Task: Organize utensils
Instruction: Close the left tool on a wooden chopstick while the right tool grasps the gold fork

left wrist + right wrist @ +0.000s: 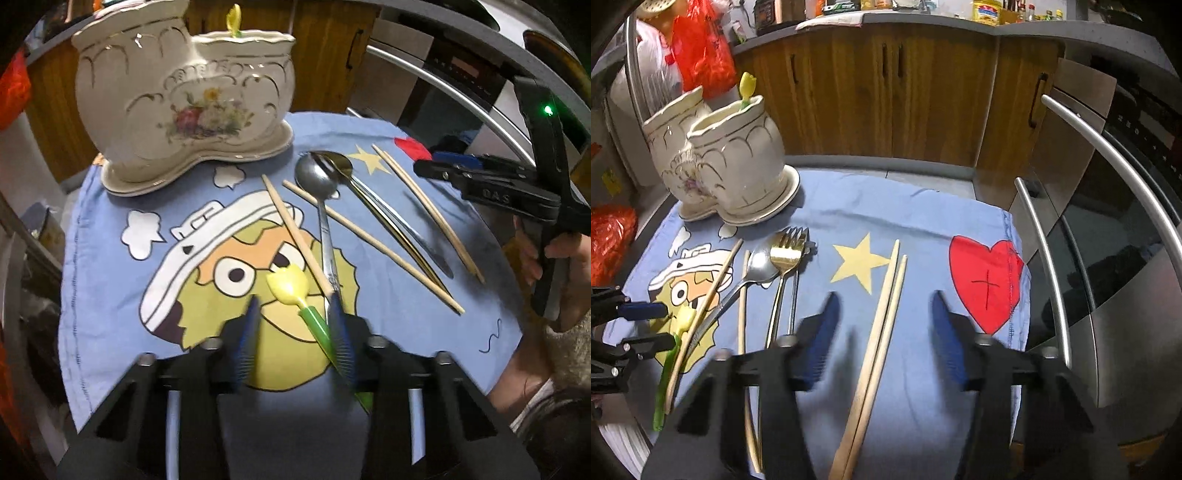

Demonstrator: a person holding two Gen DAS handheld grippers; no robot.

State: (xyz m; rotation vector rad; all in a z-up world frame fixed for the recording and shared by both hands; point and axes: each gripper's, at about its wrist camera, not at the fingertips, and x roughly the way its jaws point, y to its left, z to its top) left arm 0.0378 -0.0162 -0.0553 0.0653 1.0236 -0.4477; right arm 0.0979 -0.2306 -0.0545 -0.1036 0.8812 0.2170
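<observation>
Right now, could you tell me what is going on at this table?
A person is sorting utensils with two handheld grippers. The left gripper straddles a tulip-shaped spoon and the right gripper a pair of chopsticks; neither is gripped yet. More cutlery lies on the blue cloth. The ceramic holder already holds one tulip utensil.

Utensils spread on a cloth (369, 129) before a two-pot holder (184, 99).

In the left wrist view the holder stands upper left, one utensil (234, 18) inside its right pot. Below it lie a spoon (321, 206), fork (373, 206) and loose chopsticks (295, 236); a chopstick pair (882, 332) lies right, seemingly touching.
</observation>
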